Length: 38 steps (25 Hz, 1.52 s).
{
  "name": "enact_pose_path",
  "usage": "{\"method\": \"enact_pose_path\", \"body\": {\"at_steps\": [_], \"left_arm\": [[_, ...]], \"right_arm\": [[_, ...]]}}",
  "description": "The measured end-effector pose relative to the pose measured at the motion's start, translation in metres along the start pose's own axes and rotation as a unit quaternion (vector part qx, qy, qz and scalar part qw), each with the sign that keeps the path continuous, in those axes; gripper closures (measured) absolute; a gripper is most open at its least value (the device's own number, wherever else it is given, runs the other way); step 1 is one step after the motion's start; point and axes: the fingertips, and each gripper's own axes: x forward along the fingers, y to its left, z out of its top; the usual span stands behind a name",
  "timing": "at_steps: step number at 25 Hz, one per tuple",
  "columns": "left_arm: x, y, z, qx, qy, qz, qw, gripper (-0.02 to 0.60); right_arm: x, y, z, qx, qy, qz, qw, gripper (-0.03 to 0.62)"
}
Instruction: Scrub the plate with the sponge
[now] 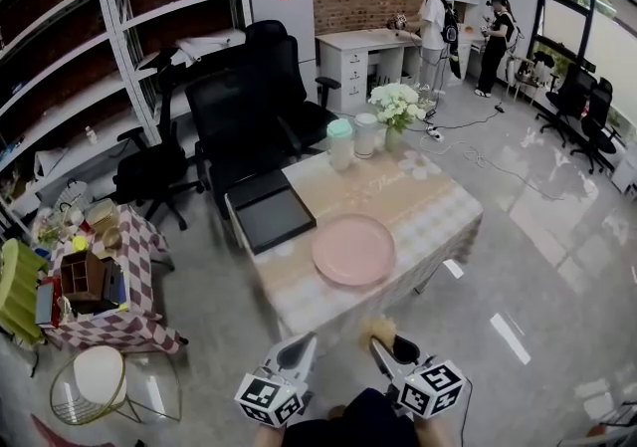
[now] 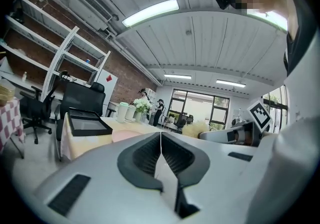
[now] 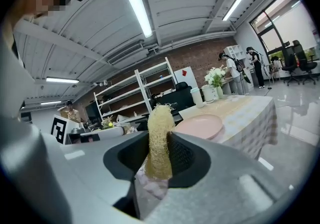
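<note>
A pink plate [image 1: 353, 249] lies flat on the near half of the checked table [image 1: 438, 226], and shows again in the right gripper view [image 3: 200, 126]. My right gripper [image 1: 381, 339] hangs below the table's near edge, shut on a yellowish fibrous sponge [image 3: 159, 140] that sticks up between its jaws; the sponge [image 1: 378, 332] shows as a tan tuft from the head view. My left gripper [image 1: 299, 353] is beside it, shut with nothing between its closed jaws [image 2: 161, 153]. Both grippers are apart from the plate.
A black tray [image 1: 269, 211] lies on the table's left side. Two lidded cups [image 1: 341, 143] and a vase of white flowers [image 1: 396, 107] stand at the far end. Black office chairs [image 1: 239, 126] are behind; a cluttered side table [image 1: 95, 281] is to the left. Two people [image 1: 430, 22] stand far back.
</note>
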Motion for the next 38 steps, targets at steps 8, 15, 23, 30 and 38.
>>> {"method": "enact_pose_path", "body": {"at_steps": [8,15,23,30,38], "left_arm": [[0.023,0.016,-0.001,0.005,0.012,0.006,0.9999,0.569],[0.07,0.038,0.01,-0.002,0.013,0.029,0.9995,0.569],[0.135,0.065,0.018,-0.013,0.007,0.061,0.998,0.569],[0.186,0.083,0.025,-0.018,-0.001,0.09,0.9957,0.569],[0.213,0.107,0.026,-0.025,-0.006,0.141,0.9897,0.569]], "right_arm": [[0.016,-0.033,0.003,0.018,-0.001,-0.016,1.0,0.49],[0.05,-0.07,0.034,0.012,0.008,0.002,1.0,0.49],[0.102,-0.118,0.062,0.005,0.031,0.044,0.999,0.49],[0.144,-0.152,0.076,0.001,0.058,0.089,0.994,0.49],[0.185,-0.172,0.084,-0.01,0.089,0.143,0.986,0.49]]}}
